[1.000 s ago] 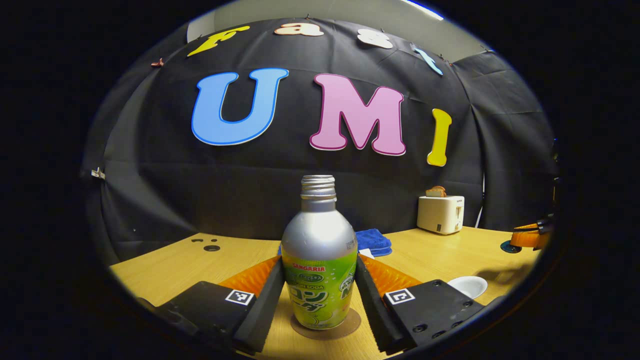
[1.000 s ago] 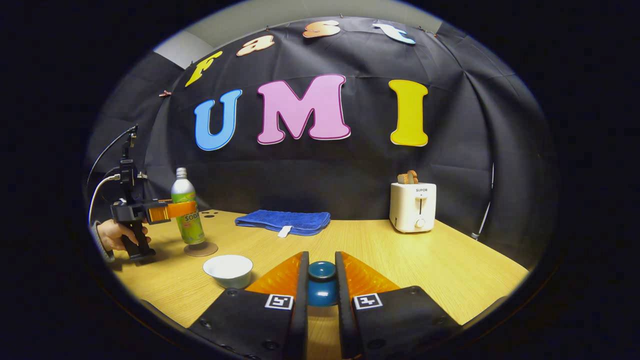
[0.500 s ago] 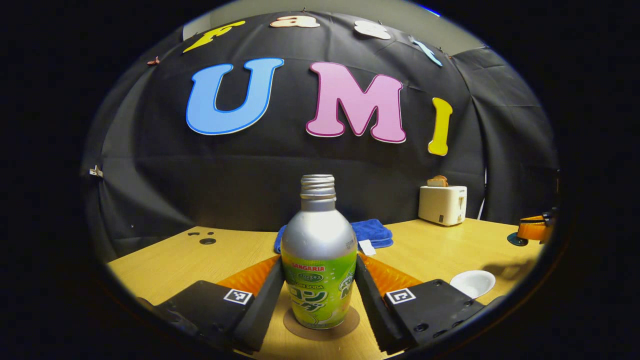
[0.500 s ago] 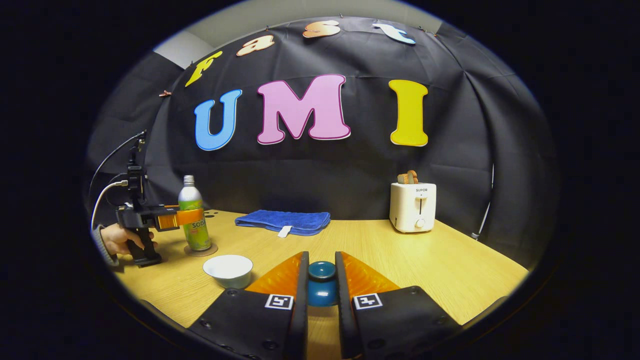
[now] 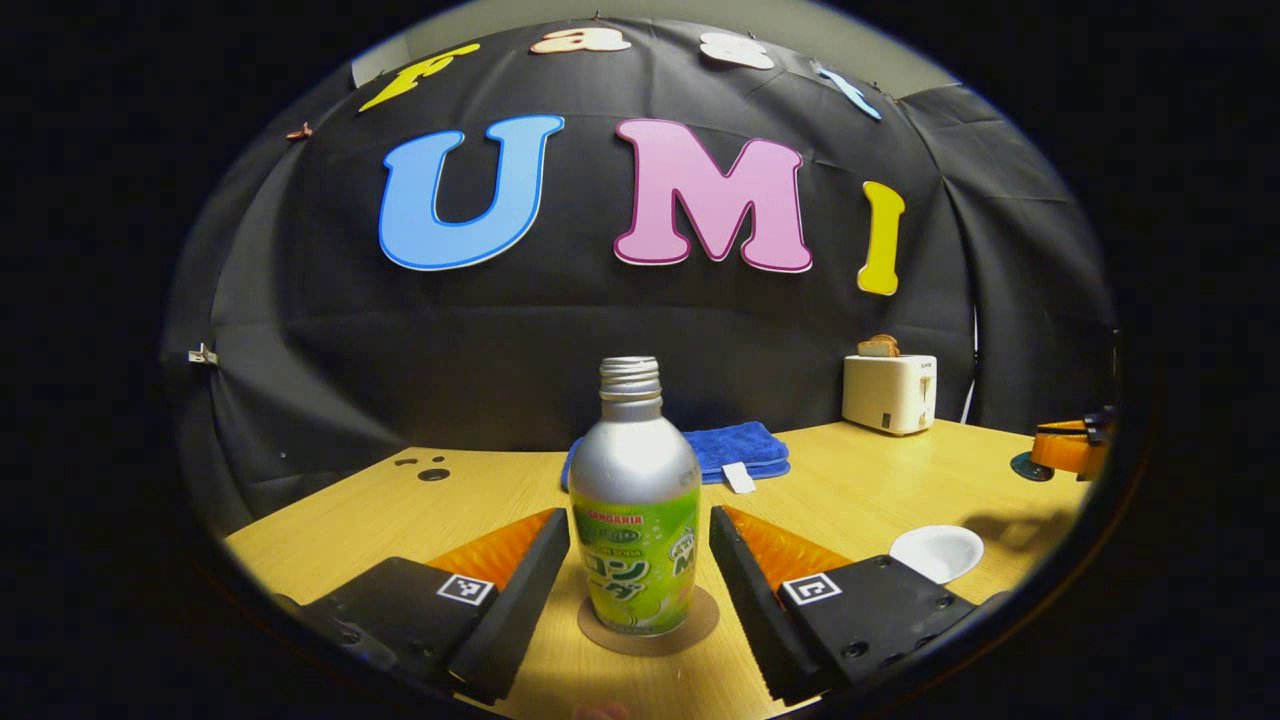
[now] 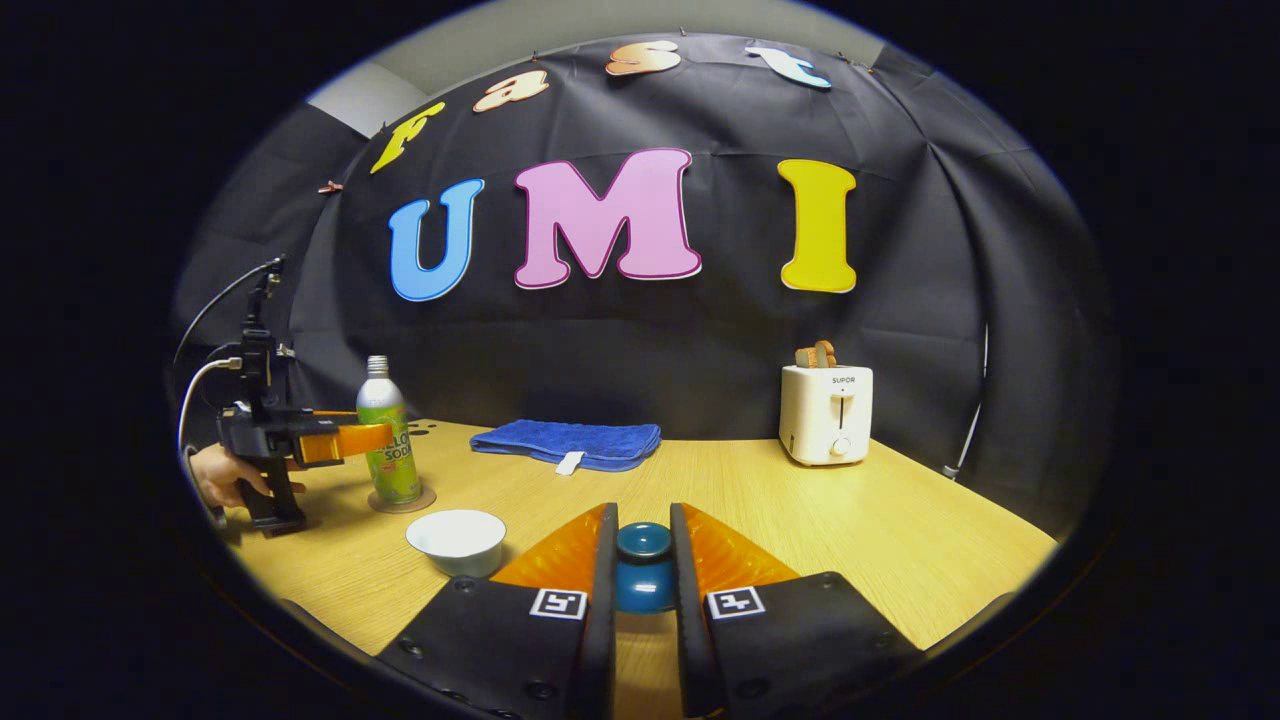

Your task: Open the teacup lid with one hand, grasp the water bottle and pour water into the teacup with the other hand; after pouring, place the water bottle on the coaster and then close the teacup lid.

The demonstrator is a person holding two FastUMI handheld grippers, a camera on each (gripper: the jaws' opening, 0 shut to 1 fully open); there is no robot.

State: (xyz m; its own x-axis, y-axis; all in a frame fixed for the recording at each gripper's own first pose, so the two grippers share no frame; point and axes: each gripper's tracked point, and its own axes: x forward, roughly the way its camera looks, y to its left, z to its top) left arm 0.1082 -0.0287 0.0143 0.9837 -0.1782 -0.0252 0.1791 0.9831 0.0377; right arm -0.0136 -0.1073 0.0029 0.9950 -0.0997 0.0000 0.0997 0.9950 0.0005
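Left gripper (image 5: 640, 590) level, fingers apart beside water bottle (image 5: 634, 520) on coaster (image 5: 648, 625), right gripper (image 6: 642, 590) fingers clamped on teacup lid (image 6: 643, 567)

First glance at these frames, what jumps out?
The bottle stands upright on its coaster, between the open fingers of the left gripper. The right gripper pinches the blue lid above the table, beside the open white teacup.

Left gripper view: we look low along the desk (image 5: 380, 510), close to the water bottle (image 5: 636, 520), facing the wall | Right gripper view: we face the same wall from farther right | Shared: bottle, teacup (image 6: 457, 540), blue towel (image 6: 566, 441), toaster (image 6: 826, 412).
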